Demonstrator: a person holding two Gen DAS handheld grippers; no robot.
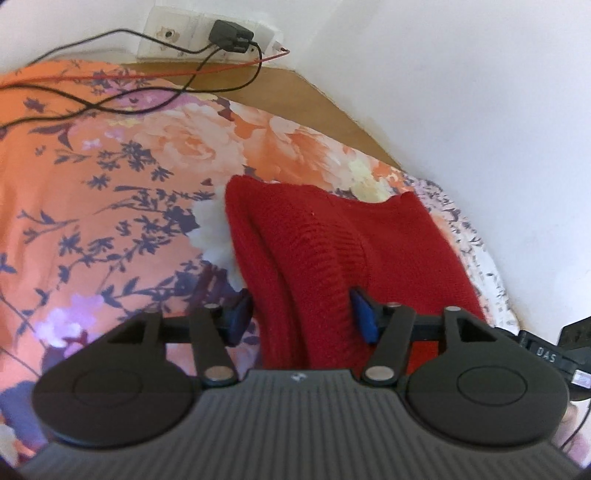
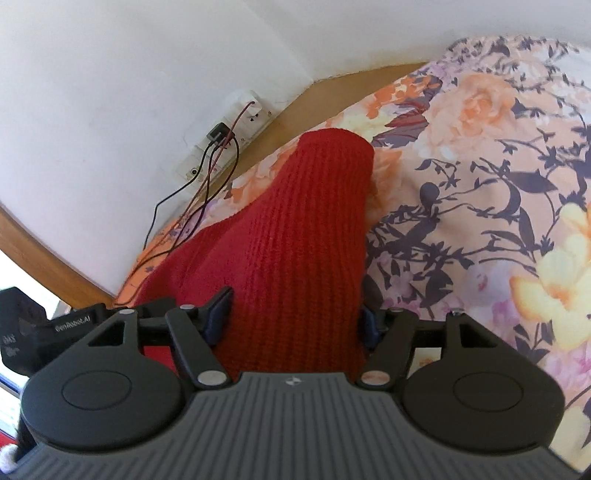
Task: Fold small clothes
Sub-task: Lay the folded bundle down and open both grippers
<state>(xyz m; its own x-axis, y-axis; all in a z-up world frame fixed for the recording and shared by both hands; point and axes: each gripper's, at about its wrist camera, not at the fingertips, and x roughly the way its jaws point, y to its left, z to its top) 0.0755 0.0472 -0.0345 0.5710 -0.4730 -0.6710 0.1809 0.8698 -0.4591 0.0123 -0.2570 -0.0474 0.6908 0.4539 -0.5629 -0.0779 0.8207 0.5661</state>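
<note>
A red ribbed knit garment [image 1: 306, 251] hangs lifted over a floral bedsheet [image 1: 103, 184], held by both grippers. My left gripper [image 1: 302, 317] is shut on one bunched edge, with cloth filling the gap between its blue pads [image 1: 364, 314]. A white fluffy bit [image 1: 214, 236] shows at the garment's left side. In the right wrist view the same red knit garment [image 2: 295, 229] stretches away from my right gripper [image 2: 293, 321], which is shut on its near edge. Each gripper's body shows at the edge of the other's view.
The orange and purple floral bedsheet [image 2: 480, 184] covers the bed. A wooden bed frame [image 1: 314, 96] runs along white walls. A wall socket with a black plug [image 1: 229, 35] trails black and red cables [image 1: 110, 96] over the sheet.
</note>
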